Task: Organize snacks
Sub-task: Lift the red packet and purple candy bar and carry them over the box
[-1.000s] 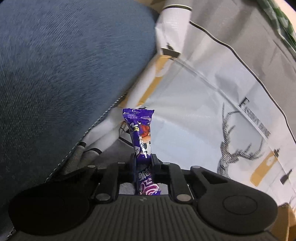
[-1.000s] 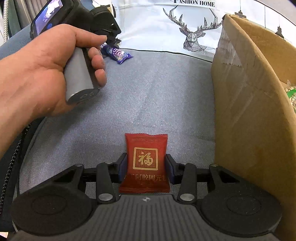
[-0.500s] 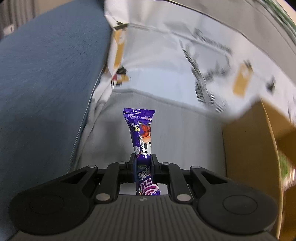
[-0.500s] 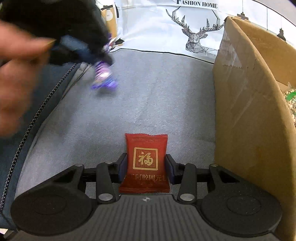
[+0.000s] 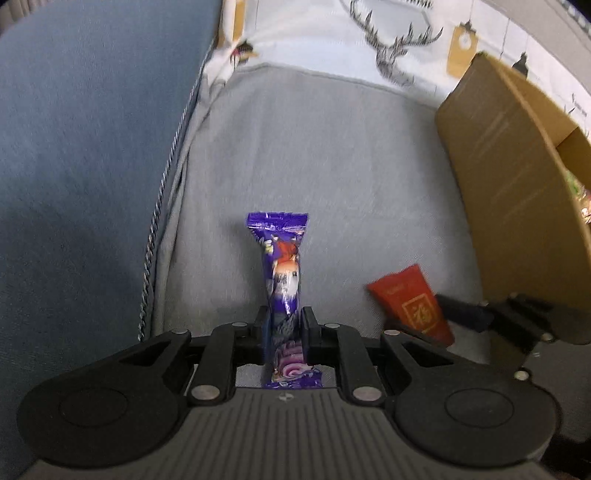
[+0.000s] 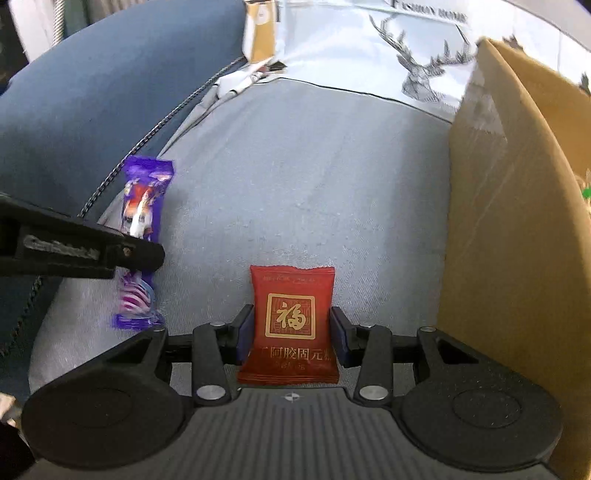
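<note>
Setting is basically a sofa w/ a light grey seat cushion (image 6: 332, 177), soft woven fabric, slightly creased. On the left there's a dark blue padded armrest (image 5: 81, 155) w/ a twisted cord piping (image 6: 155, 129) running along its seam. Behind the seat, a white throw/cover (image 5: 314, 33) printed w/ a line-drawn deer head (image 6: 428, 74), mustard tag shapes & "Fashion Home" lettering. Light is even, daylight-ish, no hard shadows. Top left corner shows pale curtain-like folds, too blurry to tell.
</note>
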The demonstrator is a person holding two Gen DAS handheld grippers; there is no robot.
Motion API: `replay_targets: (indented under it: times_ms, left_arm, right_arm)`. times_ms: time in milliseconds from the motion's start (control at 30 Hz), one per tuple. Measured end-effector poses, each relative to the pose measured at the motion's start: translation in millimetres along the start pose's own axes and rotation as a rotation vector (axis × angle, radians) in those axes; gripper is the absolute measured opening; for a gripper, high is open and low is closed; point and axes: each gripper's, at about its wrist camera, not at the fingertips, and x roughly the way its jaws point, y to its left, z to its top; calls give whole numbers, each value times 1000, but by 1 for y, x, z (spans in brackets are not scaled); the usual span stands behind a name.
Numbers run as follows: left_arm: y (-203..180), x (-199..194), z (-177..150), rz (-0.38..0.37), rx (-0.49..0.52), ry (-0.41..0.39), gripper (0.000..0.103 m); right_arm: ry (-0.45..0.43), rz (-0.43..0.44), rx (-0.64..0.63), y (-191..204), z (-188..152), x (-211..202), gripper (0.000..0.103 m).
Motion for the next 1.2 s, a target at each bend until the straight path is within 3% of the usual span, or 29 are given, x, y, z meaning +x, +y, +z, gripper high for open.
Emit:
replay_targets:
  times_ms: [200, 467, 733, 1033, 1200]
  left_arm:
    - [-1, 10, 2, 15, -4, 23, 35]
    - [-10, 15, 4, 30, 36, 25, 36]
    - [-10, 16, 5, 49, 55, 14, 17]
    - [-8, 7, 3, 42, 46, -19, 16]
    - [-4, -21, 3, -14, -6, -146, 15]
  right_arm:
    - [3, 21, -18, -2, 0, 1, 45]
    - [7, 19, -35, -1, 2, 2, 45]
    - [9, 9, -35, 0, 1, 2, 45]
    - [-14, 11, -13, -1, 2, -9, 45]
    - [-75, 29, 16, -4, 5, -35, 44]
